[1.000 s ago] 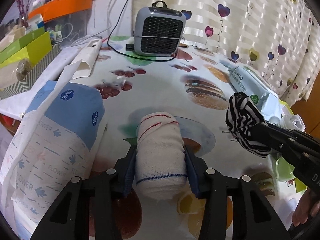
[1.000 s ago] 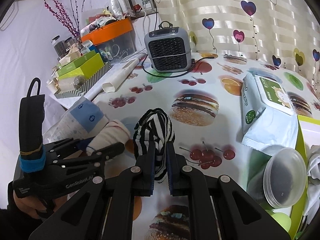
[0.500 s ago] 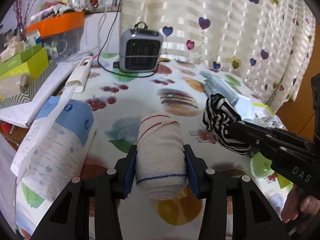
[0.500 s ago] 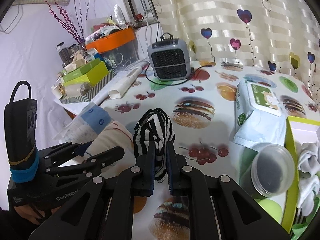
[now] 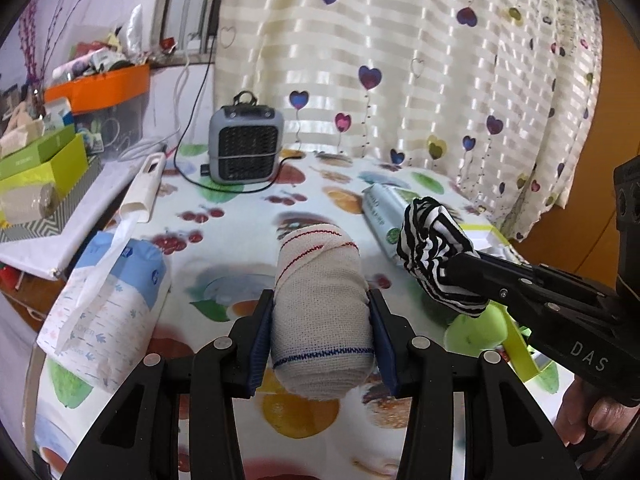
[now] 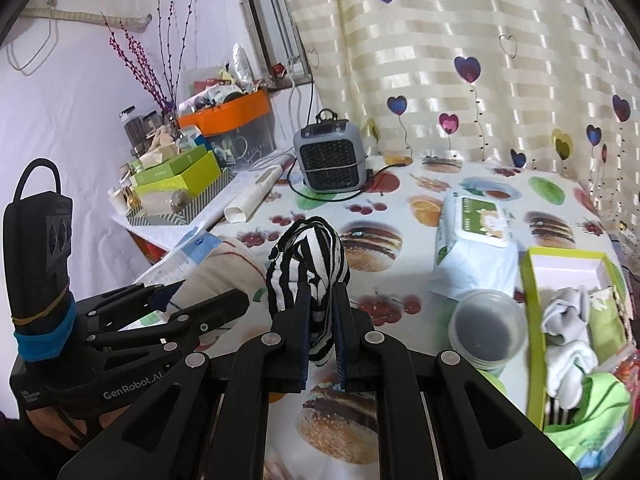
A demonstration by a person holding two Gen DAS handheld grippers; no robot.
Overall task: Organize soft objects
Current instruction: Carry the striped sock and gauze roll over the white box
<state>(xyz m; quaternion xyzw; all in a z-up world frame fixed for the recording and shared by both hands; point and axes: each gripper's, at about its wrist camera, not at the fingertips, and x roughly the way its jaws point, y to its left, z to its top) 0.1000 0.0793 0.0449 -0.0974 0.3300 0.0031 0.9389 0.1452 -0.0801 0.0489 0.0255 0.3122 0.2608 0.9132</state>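
My left gripper (image 5: pixel 320 304) is shut on a rolled beige cloth bundle (image 5: pixel 320 312) with red and blue stitch lines, held above the printed tablecloth. The bundle also shows at the left of the right wrist view as the beige roll (image 6: pixel 224 272) in the left gripper (image 6: pixel 200 304). My right gripper (image 6: pixel 320 300) is shut on a black-and-white striped cloth (image 6: pixel 308 256), which bulges out above the fingertips. In the left wrist view that striped cloth (image 5: pixel 436 256) hangs at the right, off the table.
A lime-green box (image 6: pixel 536 320) with white and green cloths lies at the right, a clear lidded tub (image 6: pixel 486 328) beside it. A wet-wipe pack (image 6: pixel 476 240), grey fan heater (image 5: pixel 246 148) with cord, blue-and-white soft pack (image 5: pixel 108 304), white tube (image 5: pixel 144 188) and stacked boxes (image 5: pixel 40 164) ring the table.
Both grippers have risen with their loads still held. The table now sits lower and smaller in both views, and more curtain and wall shows.
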